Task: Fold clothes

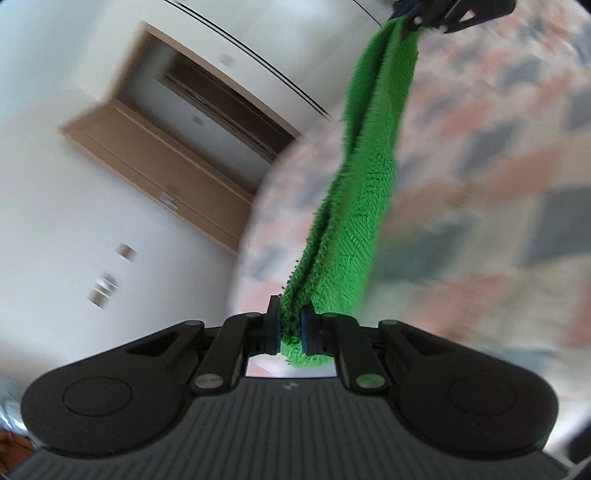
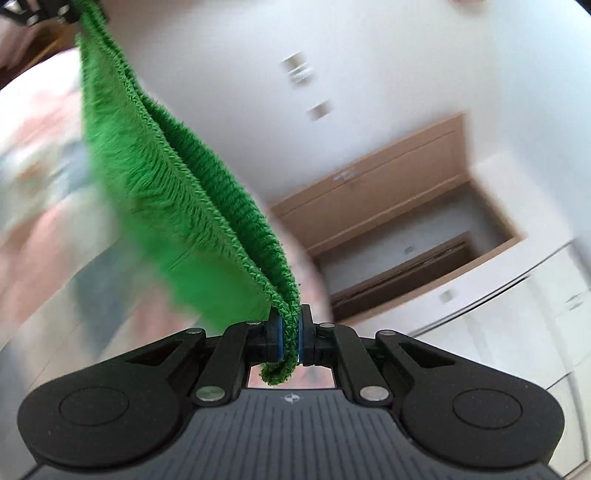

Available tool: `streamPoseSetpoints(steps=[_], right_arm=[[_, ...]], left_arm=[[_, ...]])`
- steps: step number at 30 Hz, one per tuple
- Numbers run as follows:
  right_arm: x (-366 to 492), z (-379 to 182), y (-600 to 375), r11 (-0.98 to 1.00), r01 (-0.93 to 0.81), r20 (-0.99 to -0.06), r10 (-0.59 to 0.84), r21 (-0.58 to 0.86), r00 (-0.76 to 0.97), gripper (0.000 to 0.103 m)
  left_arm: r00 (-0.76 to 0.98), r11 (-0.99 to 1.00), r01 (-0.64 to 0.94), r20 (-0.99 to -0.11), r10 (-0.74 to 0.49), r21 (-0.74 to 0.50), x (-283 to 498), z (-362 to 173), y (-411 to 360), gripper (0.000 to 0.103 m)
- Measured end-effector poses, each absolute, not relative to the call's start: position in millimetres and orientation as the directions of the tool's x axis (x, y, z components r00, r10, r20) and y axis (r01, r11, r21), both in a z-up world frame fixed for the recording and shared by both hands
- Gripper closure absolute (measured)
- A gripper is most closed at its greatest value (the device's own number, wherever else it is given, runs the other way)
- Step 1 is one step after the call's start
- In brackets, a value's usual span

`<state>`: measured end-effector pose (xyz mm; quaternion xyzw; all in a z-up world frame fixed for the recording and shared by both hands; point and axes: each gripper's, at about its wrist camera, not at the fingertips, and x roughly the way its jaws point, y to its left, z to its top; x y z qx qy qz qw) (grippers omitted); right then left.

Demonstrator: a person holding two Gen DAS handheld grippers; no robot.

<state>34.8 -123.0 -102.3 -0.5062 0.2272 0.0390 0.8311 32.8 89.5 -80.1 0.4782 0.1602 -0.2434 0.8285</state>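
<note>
A fuzzy green cloth (image 1: 364, 192) is stretched taut in the air between my two grippers. My left gripper (image 1: 290, 326) is shut on one end of it. The far end is pinched by my right gripper (image 1: 430, 16) at the top of the left wrist view. In the right wrist view, my right gripper (image 2: 290, 332) is shut on the green cloth (image 2: 177, 184), with a small tail hanging behind the pads. The left gripper (image 2: 48, 11) holds the other end at the top left there. The cloth looks doubled, with two layers edge to edge.
A bed with a pink, grey and white patterned cover (image 1: 480, 221) lies under the cloth, blurred by motion. A white wall with switches (image 2: 299, 70) and a wooden door frame (image 2: 388, 192) stand beyond. White cabinets (image 2: 535, 295) are at the right.
</note>
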Motion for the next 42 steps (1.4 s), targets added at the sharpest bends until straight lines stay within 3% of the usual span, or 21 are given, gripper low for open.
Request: streamPoseSetpoints(steps=[5, 7, 9, 11, 12, 13, 15, 18, 21, 23, 26, 28, 32, 34, 35, 42], right_arm=[[-43, -245, -158, 0.484, -0.64, -0.781, -0.169, -0.597, 0.601, 0.103], [-62, -281, -166, 0.51, -0.723, -0.879, -0.176, -0.467, 0.443, 0.103], [-66, -280, -173, 0.58, -0.714, -0.912, -0.145, -0.393, 0.384, 0.103], [-55, -261, -183, 0.692, -0.638, -0.918, -0.095, -0.339, 0.385, 0.103], [-48, -250, -190, 0.756, -0.581, -0.918, -0.066, -0.302, 0.392, 0.098], [-40, -240, -196, 0.82, -0.517, -0.915, -0.023, -0.247, 0.402, 0.084], [-22, -221, -208, 0.921, -0.378, -0.896, 0.089, -0.092, 0.435, 0.069], [12, -214, -219, 0.957, -0.231, -0.854, 0.263, 0.174, 0.449, 0.068], [46, -229, -213, 0.942, -0.17, -0.832, 0.336, 0.29, 0.442, 0.068], [61, -247, -204, 0.942, -0.144, -0.848, 0.334, 0.302, 0.41, 0.07], [63, -265, -200, 0.955, -0.105, -0.896, 0.295, 0.276, 0.332, 0.083], [53, -278, -206, 0.966, -0.084, -0.924, 0.259, 0.246, 0.281, 0.103], [41, -269, -228, 0.973, -0.038, -0.945, 0.23, 0.227, 0.231, 0.103], [49, -252, -235, 0.978, -0.041, -0.944, 0.208, 0.205, 0.255, 0.092], [58, -242, -239, 0.978, -0.043, -0.935, 0.208, 0.205, 0.287, 0.092], [221, -218, -212, 0.959, -0.134, -0.817, 0.284, 0.251, 0.503, 0.088]], left_arm=[[0.603, 0.4, 0.756, -0.789, -0.118, 0.518, -38, -191, 61, 0.094], [0.527, 0.393, 0.789, -0.849, -0.034, 0.473, -57, -219, 59, 0.096], [0.507, 0.434, 0.776, -0.862, 0.002, 0.458, -67, -217, 63, 0.096], [0.494, 0.544, 0.737, -0.869, -0.029, 0.401, -61, -191, 69, 0.096], [0.495, 0.6, 0.708, -0.868, -0.046, 0.372, -57, -179, 70, 0.095], [0.508, 0.657, 0.669, -0.859, -0.062, 0.348, -49, -169, 67, 0.094], [0.521, 0.751, 0.594, -0.849, -0.088, 0.288, -23, -156, 63, 0.092], [0.483, 0.852, 0.494, -0.869, -0.105, 0.171, 25, -165, 57, 0.089], [0.42, 0.909, 0.404, -0.903, -0.086, 0.101, 53, -188, 55, 0.089], [0.38, 0.925, 0.37, -0.922, -0.067, 0.085, 62, -203, 56, 0.089], [0.317, 0.929, 0.361, -0.947, -0.044, 0.078, 64, -223, 61, 0.089], [0.274, 0.923, 0.376, -0.961, -0.032, 0.076, 61, -236, 65, 0.089], [0.246, 0.919, 0.391, -0.968, -0.049, 0.053, 64, -215, 78, 0.089], [0.269, 0.919, 0.394, -0.96, -0.079, 0.035, 76, -191, 85, 0.089], [0.299, 0.916, 0.399, -0.949, -0.1, 0.029, 91, -179, 86, 0.089], [0.469, 0.89, 0.453, -0.864, -0.182, 0.059, 261, -175, 58, 0.088]])
